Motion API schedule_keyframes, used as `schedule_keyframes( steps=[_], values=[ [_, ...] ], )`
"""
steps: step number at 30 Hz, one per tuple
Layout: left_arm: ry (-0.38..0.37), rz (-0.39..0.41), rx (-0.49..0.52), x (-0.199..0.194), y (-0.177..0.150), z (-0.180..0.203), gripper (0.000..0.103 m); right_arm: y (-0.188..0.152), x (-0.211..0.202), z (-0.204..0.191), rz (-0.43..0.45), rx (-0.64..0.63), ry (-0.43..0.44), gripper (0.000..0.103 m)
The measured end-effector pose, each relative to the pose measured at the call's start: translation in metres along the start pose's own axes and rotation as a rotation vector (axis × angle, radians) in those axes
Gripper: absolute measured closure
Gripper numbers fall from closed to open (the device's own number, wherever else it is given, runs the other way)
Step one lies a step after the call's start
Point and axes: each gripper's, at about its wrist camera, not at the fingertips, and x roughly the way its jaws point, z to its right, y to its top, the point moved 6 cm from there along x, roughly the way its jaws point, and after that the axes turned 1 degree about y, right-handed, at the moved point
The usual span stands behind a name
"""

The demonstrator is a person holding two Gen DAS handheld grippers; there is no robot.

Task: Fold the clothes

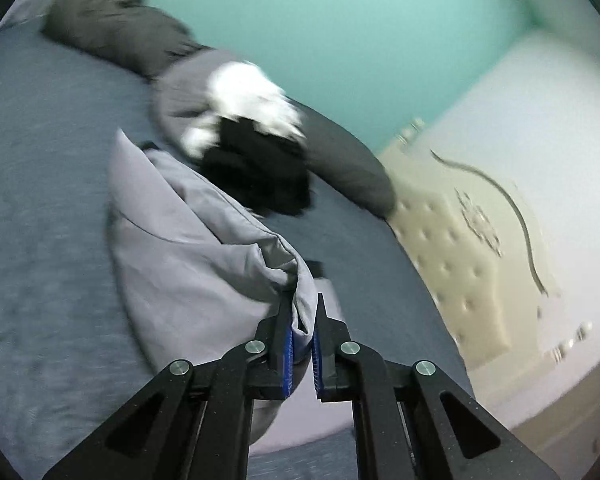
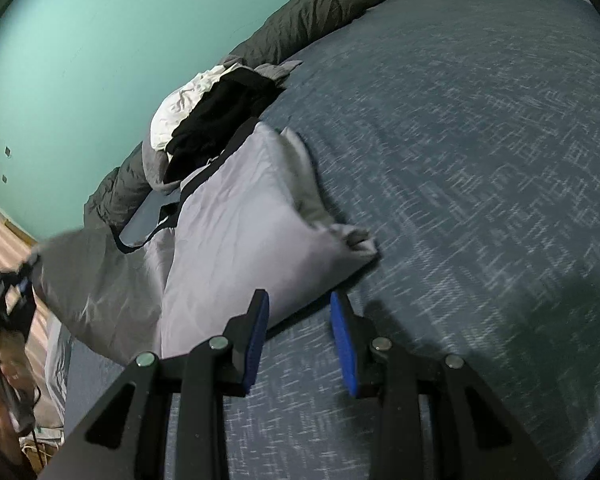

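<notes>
Garment: a light grey, thin garment (image 1: 188,240) with dark trim lies on the blue bedspread (image 2: 480,140), part flat, part lifted and draped toward the left side.
Left gripper: the left gripper (image 1: 303,344) is clamped on a bunched edge of the grey cloth, which rises between its blue pads and hangs in a soft ridge.
Right gripper: the right gripper (image 2: 300,336) hovers over the bedspread just beside the garment's near edge, its fingers spread apart with nothing between them.
Pile: a heap of white and black clothes (image 2: 216,108) sits beyond the garment, against a long dark bolster (image 2: 312,16) by the teal wall.
Handling: the cloth looks light, limp and somewhat slick; it will likely sag and slide instead of holding a crease, so it needs tension from two points.
Where to grip: a hem or corner, such as the crumpled corner (image 2: 360,242) nearest the right gripper, seems the surest hold; the middle would only bunch.
Stage: partly doubled over, though how far the folding stands cannot be told.
</notes>
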Motion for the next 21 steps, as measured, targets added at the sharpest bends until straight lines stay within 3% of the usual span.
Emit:
schedule_keyframes(
  steps=[5,9,13,16,18,21],
  values=[
    [-0.035,-0.130,0.144,0.079,-0.034,0.072,0.096,0.003,-0.004,0.011,-0.003,0.027,-0.004,0.071],
    [-0.014,-0.327,0.264,0.155,-0.101,0.101,0.096,0.006,-0.006,0.020,-0.006,0.049,-0.007,0.071],
    [0.045,-0.474,0.380,0.193,-0.151,0.109,0.094,0.008,-0.008,0.022,-0.002,0.057,0.006,0.071],
    [0.024,-0.452,0.350,0.184,-0.142,0.113,0.075,0.009,-0.008,0.024,-0.006,0.069,0.005,0.071],
    [0.042,-0.404,0.343,0.170,-0.124,0.112,0.050,0.010,-0.008,0.023,-0.002,0.071,0.006,0.071],
    [0.126,-0.345,0.356,0.146,-0.103,0.101,0.049,0.012,-0.010,0.017,0.012,0.063,0.017,0.071]
  ],
)
